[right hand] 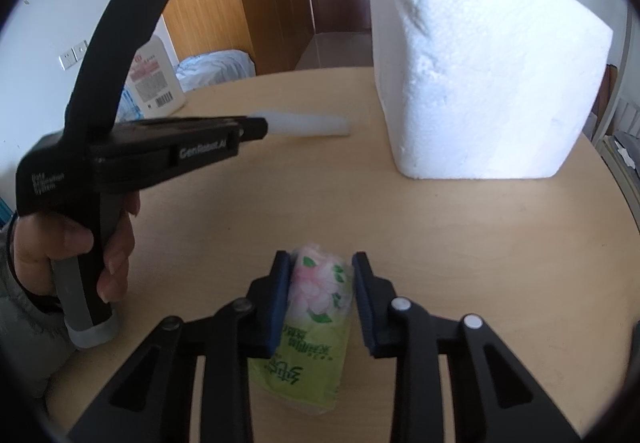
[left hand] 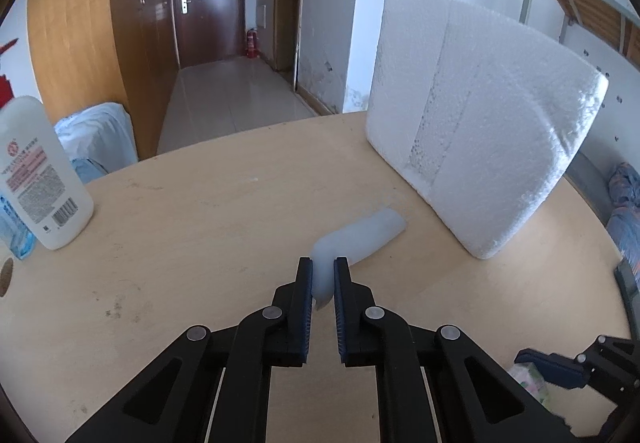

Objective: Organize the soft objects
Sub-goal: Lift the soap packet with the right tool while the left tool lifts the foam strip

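My left gripper [left hand: 322, 270] is shut on the near end of a long white foam strip [left hand: 360, 237], which stretches away toward the foam box. The strip also shows in the right wrist view [right hand: 308, 124], sticking out of the left gripper [right hand: 262, 127]. My right gripper [right hand: 319, 263] sits around a green flowered tissue pack [right hand: 312, 319] lying on the table; the left pad touches it, a gap shows at the right pad. A white styrofoam box [left hand: 476, 111] stands on the table at the far right; it also shows in the right wrist view [right hand: 476, 67].
A white lotion bottle [left hand: 36, 175] stands at the table's left edge, with a blue-labelled item beside it. The round wooden table [left hand: 200, 235] ends just behind the box. White bedding [left hand: 96, 135] lies beyond the table. The right gripper shows at the lower right [left hand: 576, 363].
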